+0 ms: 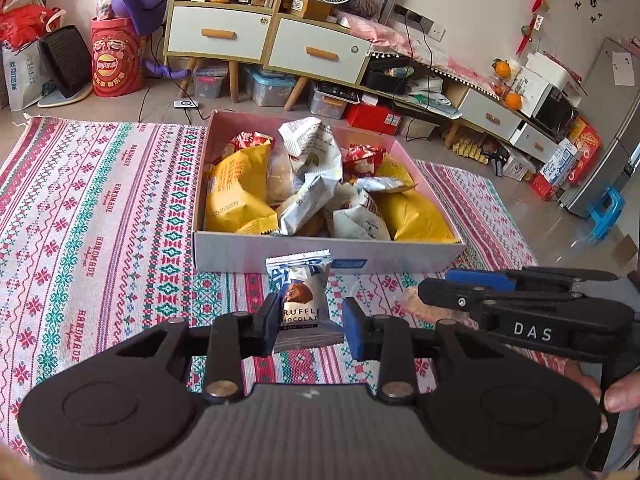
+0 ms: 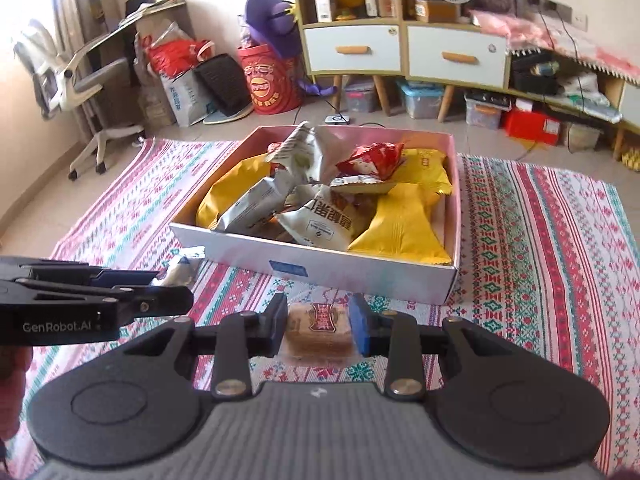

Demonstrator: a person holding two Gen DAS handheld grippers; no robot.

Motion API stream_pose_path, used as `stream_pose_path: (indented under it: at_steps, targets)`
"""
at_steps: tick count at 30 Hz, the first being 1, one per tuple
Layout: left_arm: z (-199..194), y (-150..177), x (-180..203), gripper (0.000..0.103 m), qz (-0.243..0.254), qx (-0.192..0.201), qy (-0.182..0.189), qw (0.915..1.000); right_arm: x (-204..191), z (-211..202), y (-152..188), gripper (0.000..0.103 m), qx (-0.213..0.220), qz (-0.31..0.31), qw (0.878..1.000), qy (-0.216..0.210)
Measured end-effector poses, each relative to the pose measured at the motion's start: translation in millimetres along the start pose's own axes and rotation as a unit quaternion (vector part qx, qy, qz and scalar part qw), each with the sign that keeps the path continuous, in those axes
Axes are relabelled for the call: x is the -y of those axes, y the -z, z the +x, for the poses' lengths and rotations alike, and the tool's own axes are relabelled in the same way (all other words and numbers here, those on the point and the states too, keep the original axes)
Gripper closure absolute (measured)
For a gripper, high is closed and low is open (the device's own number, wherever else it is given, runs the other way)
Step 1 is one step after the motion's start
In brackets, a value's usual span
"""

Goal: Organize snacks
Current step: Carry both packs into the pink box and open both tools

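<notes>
A blue-and-white truffle chocolate packet [image 1: 302,292] stands upright between my left gripper's [image 1: 310,330] pads, which are shut on its lower half, just above the patterned cloth. My right gripper [image 2: 320,328] is shut on a clear-wrapped brown cake with a red label [image 2: 320,322], also held low over the cloth. Both grippers hang side by side in front of the white cardboard box [image 1: 328,254] [image 2: 360,276]. The box holds several yellow, white and red snack packets [image 1: 240,196] [image 2: 400,224]. In the right wrist view the left gripper [image 2: 188,300] comes in from the left edge.
The red, green and white woven cloth [image 1: 100,220] [image 2: 540,240] covers the floor under the box. Behind stand white-drawer cabinets [image 1: 224,36], a red bucket [image 1: 116,60], storage bins and bags. An office chair [image 2: 80,80] is at far left, a blue stool [image 1: 608,212] at right.
</notes>
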State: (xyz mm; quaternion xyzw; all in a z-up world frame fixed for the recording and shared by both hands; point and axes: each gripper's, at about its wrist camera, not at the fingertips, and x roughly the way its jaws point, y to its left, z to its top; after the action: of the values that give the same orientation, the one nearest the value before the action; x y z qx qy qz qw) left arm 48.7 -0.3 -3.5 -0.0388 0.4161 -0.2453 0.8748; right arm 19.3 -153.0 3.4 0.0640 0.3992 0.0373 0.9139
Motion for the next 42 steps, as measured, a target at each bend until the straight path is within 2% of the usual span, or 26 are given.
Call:
stream_pose_path:
  at_steps: [9,16,23,28,33,42]
  targets:
    - [-13.1,-19.0,-0.4,0.064,-0.006,0.037,-0.001,0.9993,16.8,-4.9,-12.4,0.072,0.016,0.061,0.998,-0.025]
    - [-11.7,-47.9,6.3,0.064,0.011,0.062,-0.006,0.9980,32.5,-4.5,-25.1,0.072,0.032,0.104,0.993,-0.046]
    - [12.0,-72.3,-0.1,0.064,0.000,0.037,-0.007,0.9993,64.4,-7.2,-31.3,0.072,0.049,0.179,0.981,-0.055]
    - [41.4,-83.0,-11.5,0.064,-0.015,0.016,-0.008,0.9997,82.6,-3.7,-38.8,0.072,0.064,0.244,0.964,-0.082]
    - [63.9,-84.2,-17.9,0.064,-0.032,-0.004,-0.027,0.9991,86.9,8.3,-50.1,0.072,0.070,0.250,0.963,-0.074]
    - [81.1,-87.9,-10.4,0.064,-0.014,-0.004,-0.029,0.9995,83.4,31.8,-65.6,0.072,0.066,0.244,0.965,-0.074]
